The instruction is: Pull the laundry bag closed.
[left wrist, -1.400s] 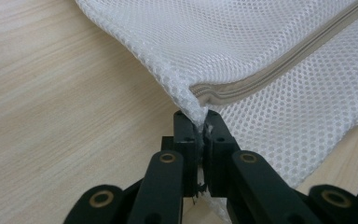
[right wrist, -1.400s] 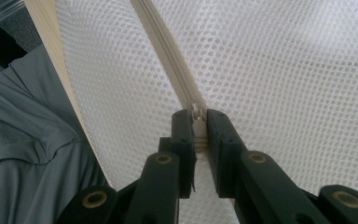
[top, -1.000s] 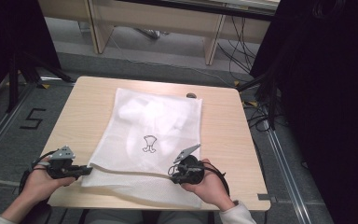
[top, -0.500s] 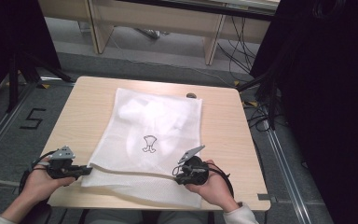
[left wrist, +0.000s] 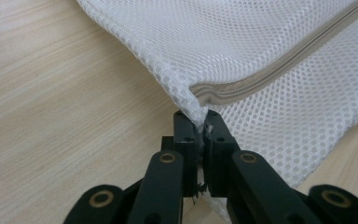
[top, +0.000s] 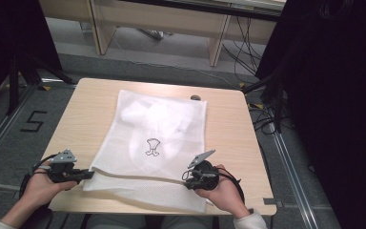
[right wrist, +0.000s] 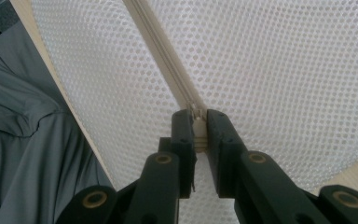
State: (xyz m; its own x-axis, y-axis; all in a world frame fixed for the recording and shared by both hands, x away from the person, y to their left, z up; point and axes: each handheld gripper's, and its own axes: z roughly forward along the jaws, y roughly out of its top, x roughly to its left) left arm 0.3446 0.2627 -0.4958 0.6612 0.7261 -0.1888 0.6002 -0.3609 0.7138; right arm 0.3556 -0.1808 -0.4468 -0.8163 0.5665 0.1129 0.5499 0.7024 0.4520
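Both grippers pinch the mesh bag's near edge.
The left gripper [left wrist: 199,128] clamps the corner of the white mesh zippered laundry bag [top: 157,143]; the right gripper [right wrist: 196,116] grips its beige zipper [right wrist: 165,65], farther right than before (bag flat on the pale wooden table [top: 228,129]).

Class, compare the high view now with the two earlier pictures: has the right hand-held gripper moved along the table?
Yes. The right hand-held gripper has slid rightward along the mesh bag, away from the bag's printed drawing and toward the table's right edge.
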